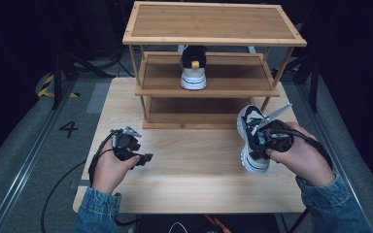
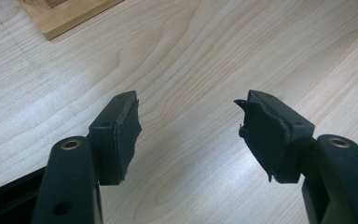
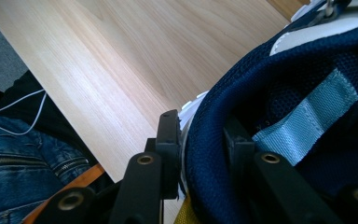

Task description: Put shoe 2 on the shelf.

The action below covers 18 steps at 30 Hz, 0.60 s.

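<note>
Navy-and-white mesh sneaker (image 1: 252, 138): held above the right side of the pale wooden table (image 1: 189, 165), in front of the bamboo shoe rack (image 1: 209, 63); your right gripper (image 3: 200, 149) pinches its padded collar. Your left gripper (image 2: 191, 135): jaws spread, empty, over bare tabletop.

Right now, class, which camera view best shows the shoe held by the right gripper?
The high view: the whole shoe shows, in the right gripper. The right gripper view gives a close-up of its navy collar pinched between the jaws. The left gripper view gives bare table.
</note>
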{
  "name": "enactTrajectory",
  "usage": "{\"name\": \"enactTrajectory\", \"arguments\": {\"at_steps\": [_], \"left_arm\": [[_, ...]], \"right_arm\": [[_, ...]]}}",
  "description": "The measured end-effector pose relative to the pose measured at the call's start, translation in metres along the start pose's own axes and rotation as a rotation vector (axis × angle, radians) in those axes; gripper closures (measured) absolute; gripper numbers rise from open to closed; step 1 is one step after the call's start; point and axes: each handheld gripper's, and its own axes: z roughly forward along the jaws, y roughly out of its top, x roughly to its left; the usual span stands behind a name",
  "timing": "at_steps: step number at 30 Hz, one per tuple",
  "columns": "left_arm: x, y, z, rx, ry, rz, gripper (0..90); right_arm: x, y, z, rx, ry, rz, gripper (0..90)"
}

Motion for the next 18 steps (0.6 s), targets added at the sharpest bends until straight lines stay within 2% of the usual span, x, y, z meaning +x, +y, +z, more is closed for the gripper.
{"name": "enactTrajectory", "arguments": {"at_steps": [13, 18], "left_arm": [[0.005, -0.001, 0.001, 0.005, -0.003, 0.007, 37.1], [0.007, -0.002, 0.003, 0.006, -0.006, 0.006, 37.3]], "right_arm": [[0.019, 0.019, -0.021, -0.022, 0.001, -0.039, 73.2], [0.022, 0.026, -0.027, -0.024, -0.006, -0.055, 73.2]]}}
